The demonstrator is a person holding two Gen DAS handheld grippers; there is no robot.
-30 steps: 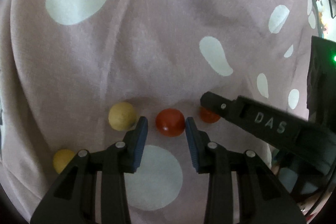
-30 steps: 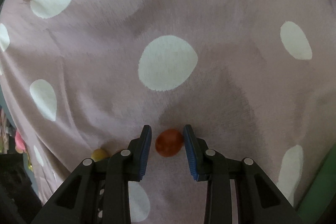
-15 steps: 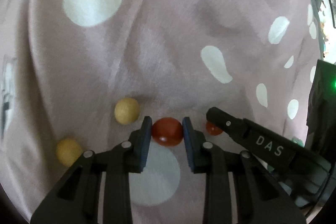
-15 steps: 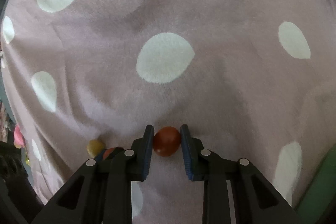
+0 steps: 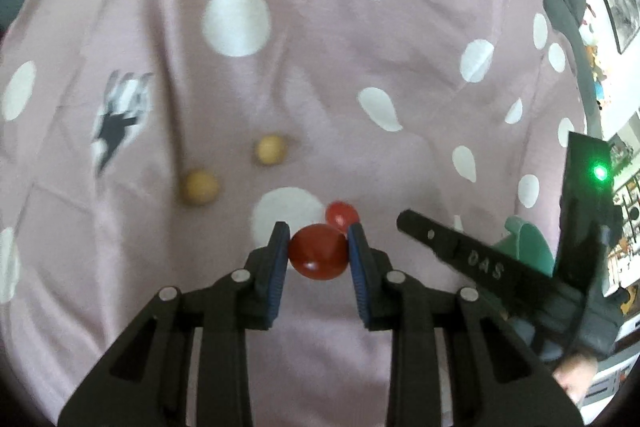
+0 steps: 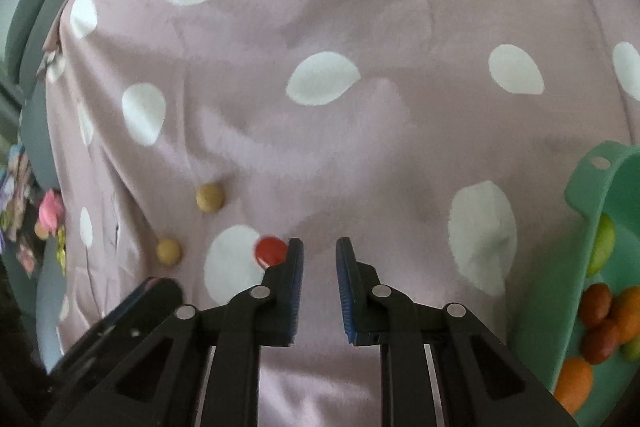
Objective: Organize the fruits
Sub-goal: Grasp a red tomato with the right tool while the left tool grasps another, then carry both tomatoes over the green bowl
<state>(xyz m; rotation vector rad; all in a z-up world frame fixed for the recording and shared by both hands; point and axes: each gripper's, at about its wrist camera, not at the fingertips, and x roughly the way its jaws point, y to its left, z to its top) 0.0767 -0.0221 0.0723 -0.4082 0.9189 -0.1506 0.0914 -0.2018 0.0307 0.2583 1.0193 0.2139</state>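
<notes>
- The left gripper [image 5: 319,254] is clamping a dark red fruit [image 5: 318,257] between its blue pads, and the fruit is sitting above the spotted pink cloth [image 5: 328,39].
- The right gripper [image 6: 319,269] is standing part open with nothing between its fingers, pointing across the cloth.
- A green bin [image 6: 576,211] is showing at the right edge of the right wrist view, and it is already holding several orange, red and green fruits, so part of the sorting looks done.
- Three pieces are lying loose on the cloth: a small bright red fruit [image 6: 271,251] just beside the right gripper's left finger, and two tan round fruits [image 6: 209,197] and [image 6: 168,251] further left, near each other but apart.
- By my judgement, the held fruit is waiting to go to the bin, and the three loose ones are left after it.
- The cloth is lying wrinkled but bare between the grippers and the bin, giving open room for a carry to the right.
- The two grippers are working close together, so the left one may brush the right on its way across.
- The cloth's left edge is dropping away near the tan fruits, where a nudge could roll one off.
</notes>
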